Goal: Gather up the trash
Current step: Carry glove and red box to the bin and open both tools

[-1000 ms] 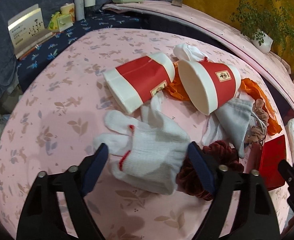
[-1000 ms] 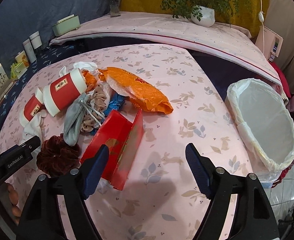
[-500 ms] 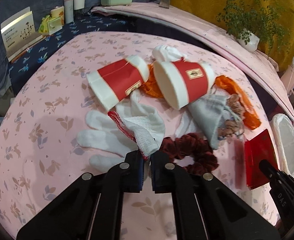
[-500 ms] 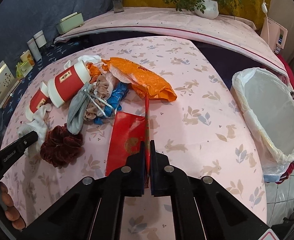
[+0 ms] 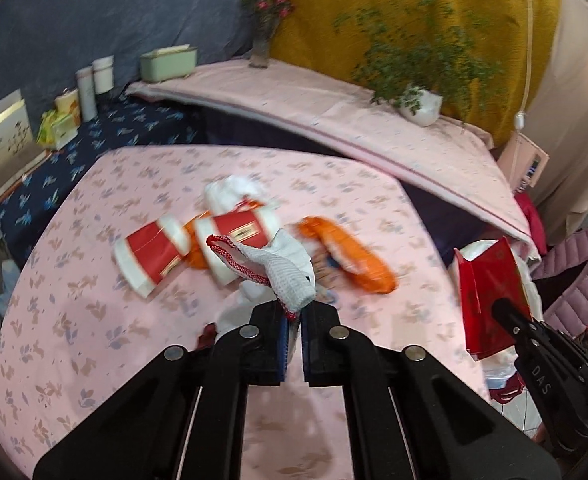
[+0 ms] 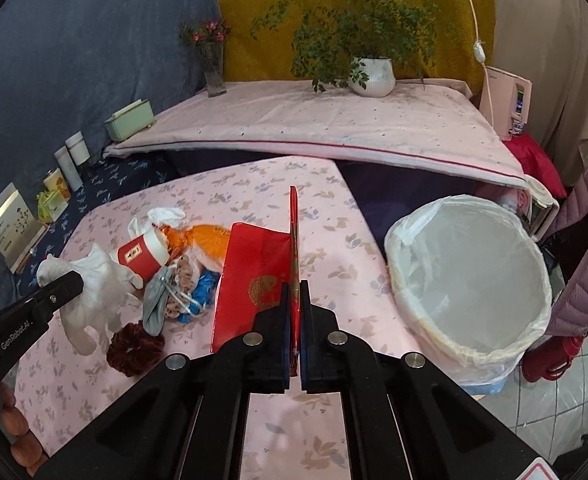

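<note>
Left claw [image 5: 292,322] was pinching a white glove [image 5: 282,276], right claw [image 6: 292,312] pinching a red envelope [image 6: 254,276], both lifted off the pink table [image 6: 313,440]. Cups [image 5: 154,254], an orange wrapper [image 5: 349,256] and a scrunchie [image 6: 134,350] littered it; the lined bin [image 6: 469,280] sat beside, nothing blocking.

Both grippers, wide open a second ago, have clamped shut and risen off the table: the left gripper [image 5: 292,320] now dangles the white glove [image 5: 290,276], the right gripper [image 6: 292,312] lifts the red envelope [image 6: 260,276].
</note>
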A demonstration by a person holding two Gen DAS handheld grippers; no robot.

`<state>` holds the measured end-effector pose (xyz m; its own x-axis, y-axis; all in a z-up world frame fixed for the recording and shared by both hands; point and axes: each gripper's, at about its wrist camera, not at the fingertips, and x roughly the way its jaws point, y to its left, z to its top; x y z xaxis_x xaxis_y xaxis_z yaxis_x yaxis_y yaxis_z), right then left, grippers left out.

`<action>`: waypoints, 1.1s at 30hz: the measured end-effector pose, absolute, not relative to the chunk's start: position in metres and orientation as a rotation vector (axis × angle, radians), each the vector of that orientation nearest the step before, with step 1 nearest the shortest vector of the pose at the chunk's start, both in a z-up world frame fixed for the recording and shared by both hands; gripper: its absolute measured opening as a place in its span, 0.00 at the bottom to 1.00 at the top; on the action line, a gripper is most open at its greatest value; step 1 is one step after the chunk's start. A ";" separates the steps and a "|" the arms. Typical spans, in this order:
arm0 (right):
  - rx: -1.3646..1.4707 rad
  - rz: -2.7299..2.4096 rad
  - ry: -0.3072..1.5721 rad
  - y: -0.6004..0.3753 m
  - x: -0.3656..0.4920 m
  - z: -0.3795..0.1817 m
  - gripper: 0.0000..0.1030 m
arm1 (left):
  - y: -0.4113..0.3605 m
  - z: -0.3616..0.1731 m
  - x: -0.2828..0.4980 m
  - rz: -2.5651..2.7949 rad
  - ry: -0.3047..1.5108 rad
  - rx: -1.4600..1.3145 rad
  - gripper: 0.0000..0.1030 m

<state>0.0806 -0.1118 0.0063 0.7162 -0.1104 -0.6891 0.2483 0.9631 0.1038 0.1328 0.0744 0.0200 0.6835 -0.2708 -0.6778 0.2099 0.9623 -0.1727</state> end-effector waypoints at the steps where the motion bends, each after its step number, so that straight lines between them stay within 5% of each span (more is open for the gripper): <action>1: 0.199 -0.211 0.733 -0.119 0.077 0.012 0.03 | 0.066 0.026 0.131 -0.284 0.760 -0.075 0.04; 15: 0.253 -0.381 0.611 -0.218 0.045 0.052 0.03 | -0.077 0.081 0.104 -0.543 0.673 0.013 0.04; 33: 0.391 -0.462 0.693 -0.326 0.048 -0.003 0.03 | -0.204 0.036 0.121 -0.758 0.758 0.092 0.05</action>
<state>0.0479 -0.3263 -0.0029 0.6770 -0.2732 -0.6834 0.5256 0.8294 0.1892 0.1206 -0.2043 0.0358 0.4786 -0.5884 -0.6517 0.6518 0.7354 -0.1853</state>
